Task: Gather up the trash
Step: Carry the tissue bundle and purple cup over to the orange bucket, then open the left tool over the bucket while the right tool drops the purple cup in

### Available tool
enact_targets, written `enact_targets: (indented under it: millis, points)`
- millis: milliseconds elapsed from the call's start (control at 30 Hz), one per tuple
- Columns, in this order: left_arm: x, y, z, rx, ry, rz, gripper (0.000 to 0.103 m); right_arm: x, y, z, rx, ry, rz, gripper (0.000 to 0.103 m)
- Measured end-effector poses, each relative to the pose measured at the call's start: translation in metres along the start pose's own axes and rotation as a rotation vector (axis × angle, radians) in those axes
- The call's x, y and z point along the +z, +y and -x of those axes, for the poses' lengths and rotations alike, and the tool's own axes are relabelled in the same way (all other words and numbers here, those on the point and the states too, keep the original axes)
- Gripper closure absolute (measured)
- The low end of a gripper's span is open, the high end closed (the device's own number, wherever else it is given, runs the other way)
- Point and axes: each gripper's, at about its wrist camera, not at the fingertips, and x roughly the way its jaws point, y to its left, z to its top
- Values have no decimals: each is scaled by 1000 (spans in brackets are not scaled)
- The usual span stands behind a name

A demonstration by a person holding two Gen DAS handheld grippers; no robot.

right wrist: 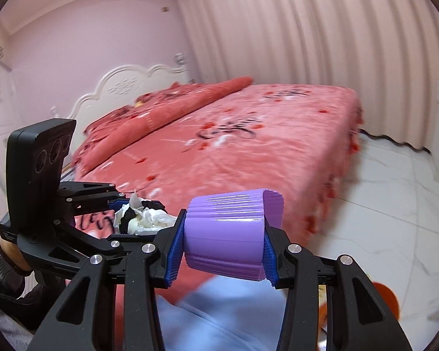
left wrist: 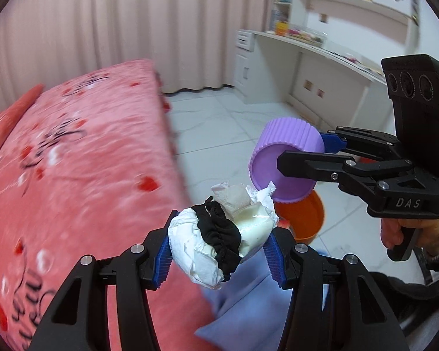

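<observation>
My left gripper (left wrist: 219, 251) is shut on a wad of trash (left wrist: 213, 242): crumpled white tissue, a black scrunchie-like cloth band and a pale plastic piece. In the right wrist view the same wad (right wrist: 143, 216) shows at the left, held in the left gripper (right wrist: 125, 213). My right gripper (right wrist: 224, 245) is shut on a ribbed purple cup (right wrist: 228, 234), squeezed between the blue pads. In the left wrist view the purple cup (left wrist: 286, 158) lies tipped with its mouth toward the trash, held by the right gripper (left wrist: 304, 155). An orange bin (left wrist: 304, 216) stands on the floor beneath the cup.
A bed with a pink-red flowered blanket (right wrist: 234, 134) fills the left side. White tiled floor (right wrist: 380, 204) lies to the right. A white desk with shelves (left wrist: 322, 58) stands at the back. Pale curtains (left wrist: 102, 29) hang behind the bed. Light blue cloth (right wrist: 219, 316) lies below both grippers.
</observation>
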Motion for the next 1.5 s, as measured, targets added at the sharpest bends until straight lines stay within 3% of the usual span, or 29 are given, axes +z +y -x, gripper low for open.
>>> enact_targets:
  millis: [333,700,1000,1400,1467,1500]
  points:
    - [43,-65,-69,-156,49,-157,48,-36,-97,59,-190,-21,-148,58]
    - [63,-115,-137,-264,130,-229,48,-82,-178,87,-319,0,-282,58]
    - [63,-129,-184,-295,211,-244,47,-107,-219,71,-348,48,-358,58]
    - [59,-133,-217,-275,283,-243,26,-126,-249,35,-365,114,-425,57]
    - [58,-134,-219,-271,291,-242,25,-129,-251,32,-370,118,-444,45]
    - [58,-134,-220,-271,299,-240,25,-130,-252,32,-374,115,-449,44]
